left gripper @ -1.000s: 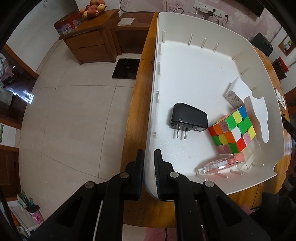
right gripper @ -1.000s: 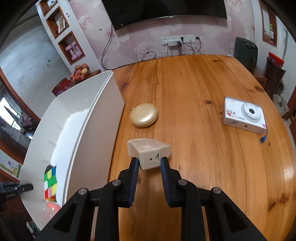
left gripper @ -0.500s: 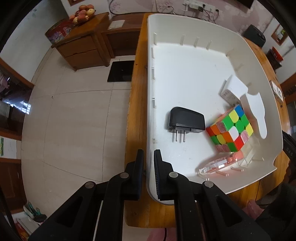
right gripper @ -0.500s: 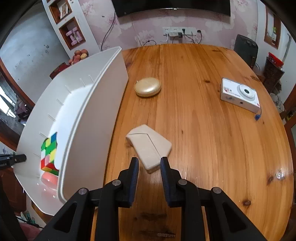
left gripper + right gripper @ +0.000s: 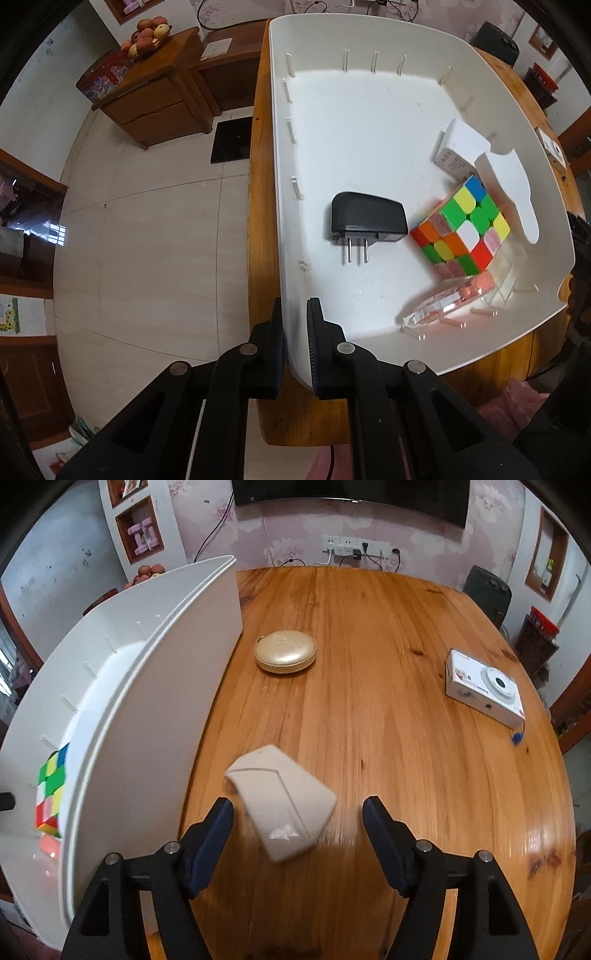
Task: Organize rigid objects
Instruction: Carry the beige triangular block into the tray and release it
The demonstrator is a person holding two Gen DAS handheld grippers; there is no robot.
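Note:
My left gripper [image 5: 295, 306] is shut on the near wall of a white plastic bin [image 5: 280, 147], one finger inside and one outside. In the bin lie a black plug charger [image 5: 365, 221], a colourful puzzle cube [image 5: 461, 232], a white adapter [image 5: 458, 151] and a clear acrylic piece [image 5: 443, 306]. My right gripper [image 5: 298, 805] hangs over the wooden table, its jaws opening. A beige wedge-shaped block [image 5: 284, 805], blurred, sits between them without touching either pad. The bin's outer wall [image 5: 147, 701] rises just left of it.
A round gold compact [image 5: 285, 657] lies on the table [image 5: 369, 627] near the bin's far corner. A white compact camera [image 5: 484, 692] sits at the right. The table's left edge drops to a tiled floor [image 5: 147, 221], with a wooden cabinet [image 5: 159, 92] beyond.
The right jaws have gone from shut on the beige block to wide apart, and the block now lies loose between them. The left gripper has kept its hold while rolling a little.

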